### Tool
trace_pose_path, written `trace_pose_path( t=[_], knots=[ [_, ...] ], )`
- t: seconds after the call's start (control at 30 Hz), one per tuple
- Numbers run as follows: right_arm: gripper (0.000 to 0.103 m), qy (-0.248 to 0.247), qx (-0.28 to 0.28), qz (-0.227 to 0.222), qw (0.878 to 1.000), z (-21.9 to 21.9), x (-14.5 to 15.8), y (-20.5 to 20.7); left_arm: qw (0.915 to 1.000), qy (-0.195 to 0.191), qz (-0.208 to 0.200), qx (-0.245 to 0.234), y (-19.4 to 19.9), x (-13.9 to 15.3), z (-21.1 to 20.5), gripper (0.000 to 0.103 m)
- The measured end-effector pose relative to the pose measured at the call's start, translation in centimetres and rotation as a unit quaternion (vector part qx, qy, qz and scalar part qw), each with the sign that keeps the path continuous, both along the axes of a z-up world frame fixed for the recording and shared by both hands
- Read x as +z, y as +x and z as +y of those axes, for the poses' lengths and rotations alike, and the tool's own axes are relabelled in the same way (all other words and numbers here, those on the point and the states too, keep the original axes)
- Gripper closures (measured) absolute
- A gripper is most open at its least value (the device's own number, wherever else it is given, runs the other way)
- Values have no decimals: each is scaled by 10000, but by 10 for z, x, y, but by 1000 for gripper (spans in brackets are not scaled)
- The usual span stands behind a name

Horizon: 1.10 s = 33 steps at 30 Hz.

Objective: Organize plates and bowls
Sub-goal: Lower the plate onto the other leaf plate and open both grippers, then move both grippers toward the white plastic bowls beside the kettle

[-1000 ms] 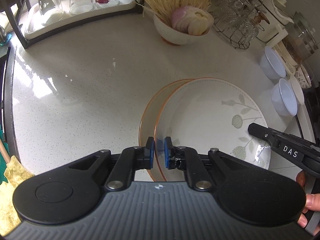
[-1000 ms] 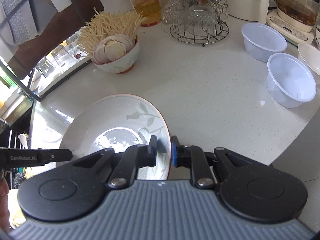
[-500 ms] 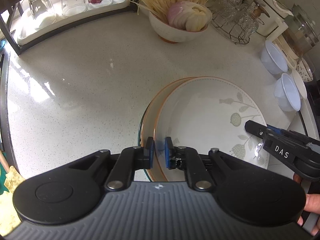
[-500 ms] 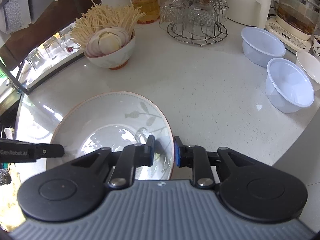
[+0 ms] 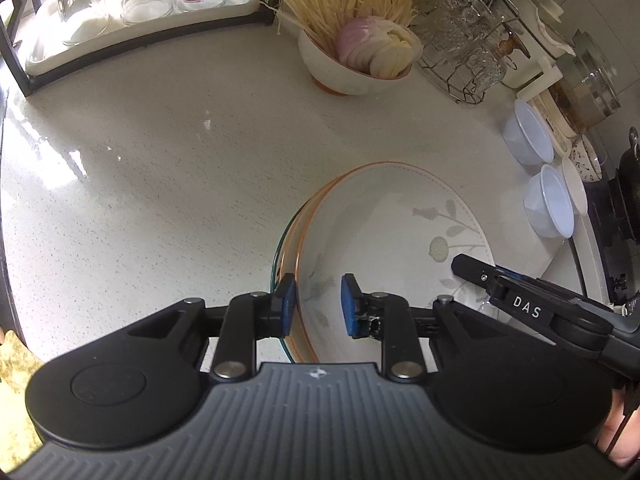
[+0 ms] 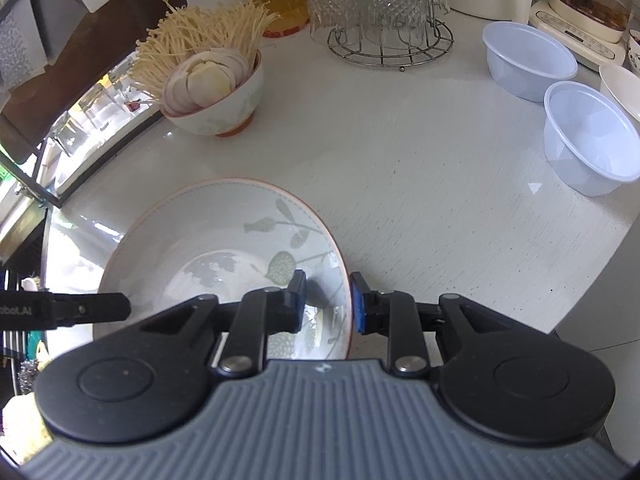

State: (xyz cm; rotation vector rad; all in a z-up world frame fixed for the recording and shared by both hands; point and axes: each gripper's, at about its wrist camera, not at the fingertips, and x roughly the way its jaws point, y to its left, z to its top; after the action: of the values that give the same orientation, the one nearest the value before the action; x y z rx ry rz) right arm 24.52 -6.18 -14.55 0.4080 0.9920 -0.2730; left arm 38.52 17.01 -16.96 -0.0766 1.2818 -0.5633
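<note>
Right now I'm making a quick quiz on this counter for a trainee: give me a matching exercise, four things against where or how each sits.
Things:
1. leaf-patterned plate
2. bowl of mushrooms and onion
3. crystal glasses
4. clear plastic bowls

Places or states:
A. upside down on a round wire rack
B. empty, side by side at the right edge
C. stacked on another plate, rim between both grippers' fingers
D. at the back, left of the wire rack

Pairs: 1-C, 2-D, 3-A, 4-B

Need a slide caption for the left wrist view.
Left gripper jaws opening astride the rims of stacked plates on the counter; right gripper at the far rim.
</note>
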Motion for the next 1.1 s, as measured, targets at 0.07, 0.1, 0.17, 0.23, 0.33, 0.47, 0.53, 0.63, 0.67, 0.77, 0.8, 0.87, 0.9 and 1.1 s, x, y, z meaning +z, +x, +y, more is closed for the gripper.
trace_pose_path(
  t=[0.07, 0.1, 0.17, 0.23, 0.33, 0.47, 0.53, 0.63, 0.67, 0.77, 0.8, 0.87, 0.9, 1.1],
  knots=[
    [76, 50, -22, 25, 10000, 0, -2, 1, 9999, -115, 91, 57, 1, 0, 5, 74],
    [76, 67, -26, 36, 10000, 0, -2, 2, 9998, -165, 131, 70, 2, 0, 7, 73],
    [76, 69, -40, 71, 9999, 0, -3, 3, 9995, -246, 186, 89, 4, 1, 11, 72],
    [74, 57, -32, 71, 10000, 1, -3, 4, 9995, -216, 190, 89, 4, 2, 13, 68],
    [73, 78, -49, 72, 9999, 1, -4, 5, 9995, -255, 172, 102, 6, 3, 18, 67],
    [73, 78, -64, 81, 9999, 1, -4, 6, 9998, -175, 31, 128, 6, 8, 22, 67],
    [73, 128, -122, 96, 9998, -2, -4, 6, 9997, -174, -70, 161, 6, 12, 24, 67],
    [73, 139, -225, 31, 9996, -6, 2, 4, 9992, -144, -320, 190, 4, 23, 23, 67],
    [73, 143, -231, -14, 9996, -6, 6, 4, 9989, -129, -415, 182, 4, 28, 22, 67],
    [73, 110, -241, -194, 9995, -8, 20, 1, 9975, -161, -665, 158, 2, 43, 19, 67],
    [73, 110, -224, -269, 9993, -8, 26, 1, 9970, -170, -746, 149, 1, 48, 18, 67],
    [73, 111, -187, -420, 9989, -8, 38, 0, 9953, -203, -935, 120, -1, 58, 15, 67],
    [73, 101, -170, -478, 9987, -8, 44, -1, 9946, -212, -1014, 110, -2, 61, 14, 67],
    [73, 26, 10, -761, 9971, -11, 70, -1, 9924, -200, -1203, 131, -4, 71, 4, 67]
  ],
)
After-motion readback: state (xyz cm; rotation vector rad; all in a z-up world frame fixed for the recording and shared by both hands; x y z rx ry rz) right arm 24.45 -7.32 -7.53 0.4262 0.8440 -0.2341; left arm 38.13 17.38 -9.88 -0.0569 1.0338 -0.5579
